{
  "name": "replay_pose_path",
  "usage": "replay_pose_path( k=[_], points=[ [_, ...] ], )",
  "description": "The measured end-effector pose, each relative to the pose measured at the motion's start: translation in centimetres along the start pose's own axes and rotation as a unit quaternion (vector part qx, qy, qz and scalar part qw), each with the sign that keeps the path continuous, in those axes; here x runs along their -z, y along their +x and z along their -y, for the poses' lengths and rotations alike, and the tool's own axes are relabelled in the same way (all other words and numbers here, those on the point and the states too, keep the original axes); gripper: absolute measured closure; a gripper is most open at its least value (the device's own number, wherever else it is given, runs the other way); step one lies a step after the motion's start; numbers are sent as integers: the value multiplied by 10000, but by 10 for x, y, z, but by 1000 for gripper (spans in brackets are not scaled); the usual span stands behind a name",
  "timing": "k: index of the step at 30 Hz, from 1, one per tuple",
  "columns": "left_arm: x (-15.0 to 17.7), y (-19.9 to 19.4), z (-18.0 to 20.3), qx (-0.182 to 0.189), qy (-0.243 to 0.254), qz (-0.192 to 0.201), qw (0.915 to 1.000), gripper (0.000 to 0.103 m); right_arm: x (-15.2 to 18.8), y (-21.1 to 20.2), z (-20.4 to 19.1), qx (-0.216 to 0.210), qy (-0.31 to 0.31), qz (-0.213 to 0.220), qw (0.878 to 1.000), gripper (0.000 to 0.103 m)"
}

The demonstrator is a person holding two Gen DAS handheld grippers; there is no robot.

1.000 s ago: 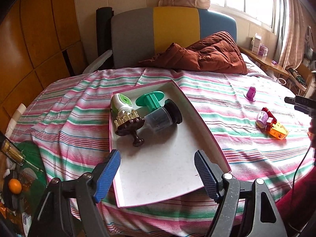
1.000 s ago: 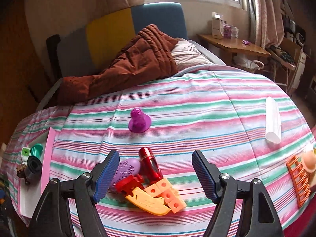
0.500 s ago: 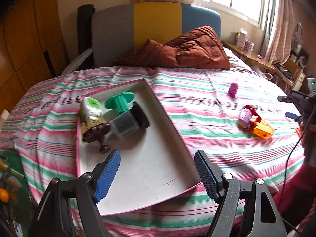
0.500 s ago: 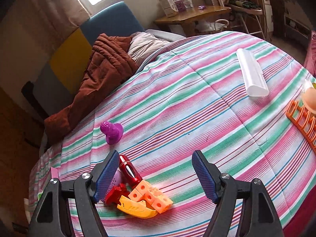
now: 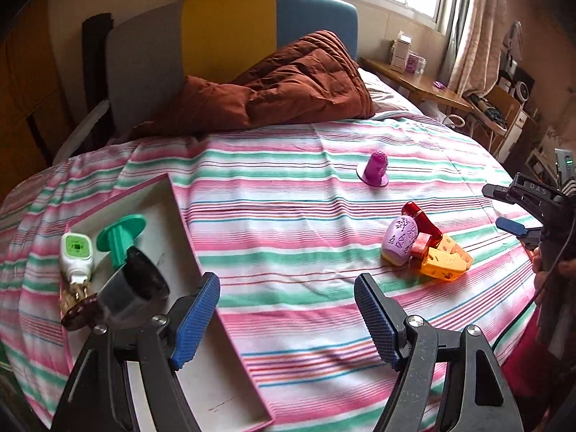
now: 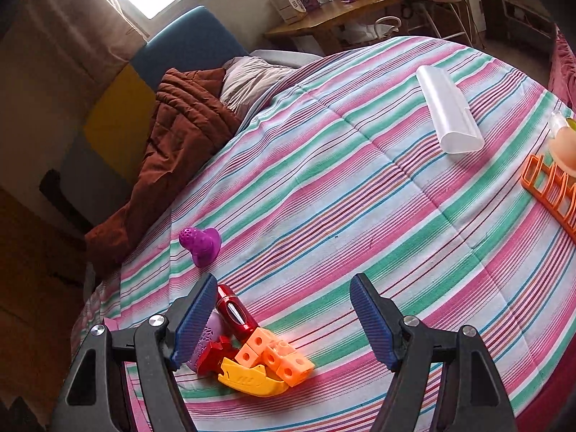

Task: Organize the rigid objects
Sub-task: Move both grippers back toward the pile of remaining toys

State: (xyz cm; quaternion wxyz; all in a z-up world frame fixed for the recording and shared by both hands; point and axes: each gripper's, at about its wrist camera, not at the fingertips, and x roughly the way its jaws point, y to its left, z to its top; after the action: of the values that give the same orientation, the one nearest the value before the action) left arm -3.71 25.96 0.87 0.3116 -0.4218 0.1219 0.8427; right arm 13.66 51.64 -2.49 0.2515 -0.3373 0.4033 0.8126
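A white tray with a pink rim lies on the striped bedspread at left; in it are a green spool, a white-and-green bottle, a dark jar and a brown stemmed piece. My left gripper hangs open and empty over the tray's right edge. A pile of small toys lies further right: a lilac egg, a red cylinder, orange cubes and a yellow piece. My right gripper is open just above that pile, holding nothing. A purple cone stands apart.
A clear plastic case and an orange rack with a peach-coloured object lie at the bed's right side. A brown quilt is bunched at the headboard. A wooden side table stands beyond the bed.
The left gripper has swung right, from over the tray's middle to its right edge, so the toy pile is now closer. The right gripper rolled, tilting its view, and stayed over the pile.
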Motion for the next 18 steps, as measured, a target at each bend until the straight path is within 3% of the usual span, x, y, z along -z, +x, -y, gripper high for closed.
replay_pose_path(
  k=[11,14,18],
  points=[
    [-62,85,62,504,544,-403,9964,25,1,10,-3,-309,-5,-311,9990,26],
    [-79,106,76,360,722,-322,9962,25,1,14,-6,-375,-64,-416,9984,26],
    [-100,132,92,569,788,-426,9944,25,2,17,-8,-519,-78,-522,9973,26]
  ],
)
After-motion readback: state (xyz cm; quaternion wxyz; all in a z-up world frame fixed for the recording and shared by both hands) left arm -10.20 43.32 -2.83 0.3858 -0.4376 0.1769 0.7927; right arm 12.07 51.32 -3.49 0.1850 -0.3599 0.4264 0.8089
